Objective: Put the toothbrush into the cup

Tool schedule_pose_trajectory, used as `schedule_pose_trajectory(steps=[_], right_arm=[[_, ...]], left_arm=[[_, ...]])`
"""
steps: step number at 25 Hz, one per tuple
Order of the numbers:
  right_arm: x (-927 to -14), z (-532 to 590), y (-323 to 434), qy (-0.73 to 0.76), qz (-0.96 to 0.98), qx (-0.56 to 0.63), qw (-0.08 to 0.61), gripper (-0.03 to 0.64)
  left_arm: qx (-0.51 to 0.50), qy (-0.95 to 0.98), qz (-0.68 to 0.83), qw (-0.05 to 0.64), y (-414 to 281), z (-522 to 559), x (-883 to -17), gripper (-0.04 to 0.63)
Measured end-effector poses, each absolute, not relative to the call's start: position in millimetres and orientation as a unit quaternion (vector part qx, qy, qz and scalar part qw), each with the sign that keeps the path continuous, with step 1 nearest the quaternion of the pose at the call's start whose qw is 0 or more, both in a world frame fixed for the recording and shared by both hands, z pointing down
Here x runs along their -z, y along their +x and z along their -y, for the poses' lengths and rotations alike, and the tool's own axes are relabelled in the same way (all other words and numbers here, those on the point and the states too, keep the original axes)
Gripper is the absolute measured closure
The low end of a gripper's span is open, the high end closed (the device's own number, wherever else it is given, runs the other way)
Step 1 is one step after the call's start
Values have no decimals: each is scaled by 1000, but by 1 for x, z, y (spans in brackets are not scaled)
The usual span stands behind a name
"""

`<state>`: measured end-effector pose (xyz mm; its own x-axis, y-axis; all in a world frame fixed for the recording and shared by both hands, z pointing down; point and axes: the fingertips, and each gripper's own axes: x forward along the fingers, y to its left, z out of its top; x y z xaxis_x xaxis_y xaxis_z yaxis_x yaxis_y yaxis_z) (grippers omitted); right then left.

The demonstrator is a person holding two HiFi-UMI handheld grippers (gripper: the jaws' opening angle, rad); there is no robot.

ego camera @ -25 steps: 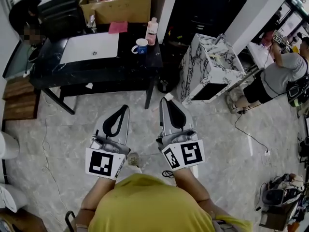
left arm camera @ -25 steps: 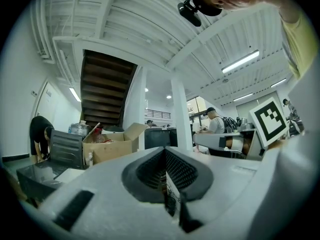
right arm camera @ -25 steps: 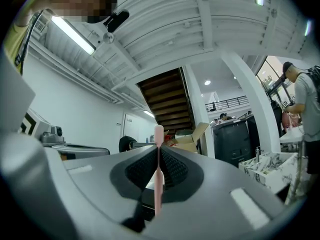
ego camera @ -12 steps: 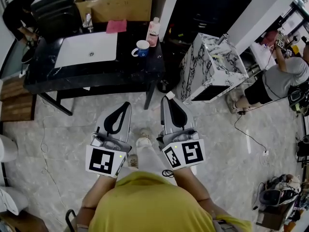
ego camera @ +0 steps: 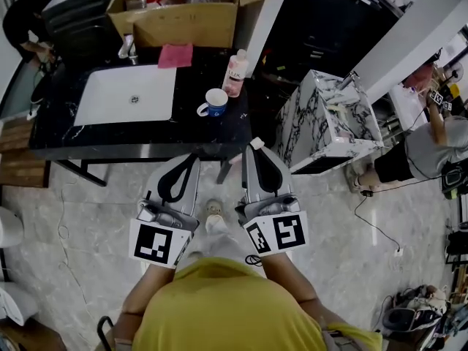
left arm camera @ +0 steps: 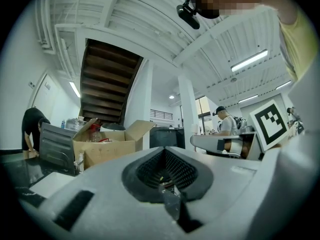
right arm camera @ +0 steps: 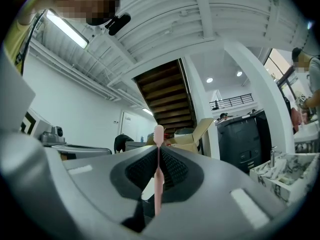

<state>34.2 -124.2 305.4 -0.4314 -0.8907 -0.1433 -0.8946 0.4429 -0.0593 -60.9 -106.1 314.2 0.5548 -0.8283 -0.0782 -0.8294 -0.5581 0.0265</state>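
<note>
Right gripper (ego camera: 254, 151): jaws clamped on the toothbrush (right arm camera: 158, 176), pointing to 12 o'clock in the head view.
Toothbrush: pale pink, upright between the right jaws, its head poking past their tips; well apart from the cup.
Left gripper (ego camera: 189, 161): jaws together, nothing between them, just beside the right gripper at its 9 o'clock.
Cup (ego camera: 214, 102): white with a blue band, upright on the black table (ego camera: 110, 139), at 12 o'clock from the left gripper.
Bottle (ego camera: 234, 73): pink with a pale label, at 1 o'clock from the cup and near it; its print was too small to read.
Basin (ego camera: 128, 93): white, at 9 o'clock from the cup.
Cloth (ego camera: 175, 55): pink, at 11 o'clock from the cup.
Box (ego camera: 183, 17): brown cardboard, flaps open, at 12 o'clock from the cloth; no legible print.
Markers (ego camera: 281, 232): black-and-white squares on each gripper's cube, with no letters.
</note>
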Motion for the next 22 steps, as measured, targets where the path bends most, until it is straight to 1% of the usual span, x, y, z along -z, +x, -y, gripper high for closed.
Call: schedule_pose_trajectory(steps=[10, 12, 22], right_arm=[[-313, 245, 48, -498, -863, -11, 80, 591], [-318, 263, 49, -489, -869, -11, 78, 591], [-343, 328, 44, -451, -889, -8, 77, 591]], left_arm=[[-35, -869, -493, 9, -43, 219, -312, 595], [-34, -868, -495, 15, -40, 237, -314, 595], [-29, -855, -517, 5, -34, 297, -334, 595]])
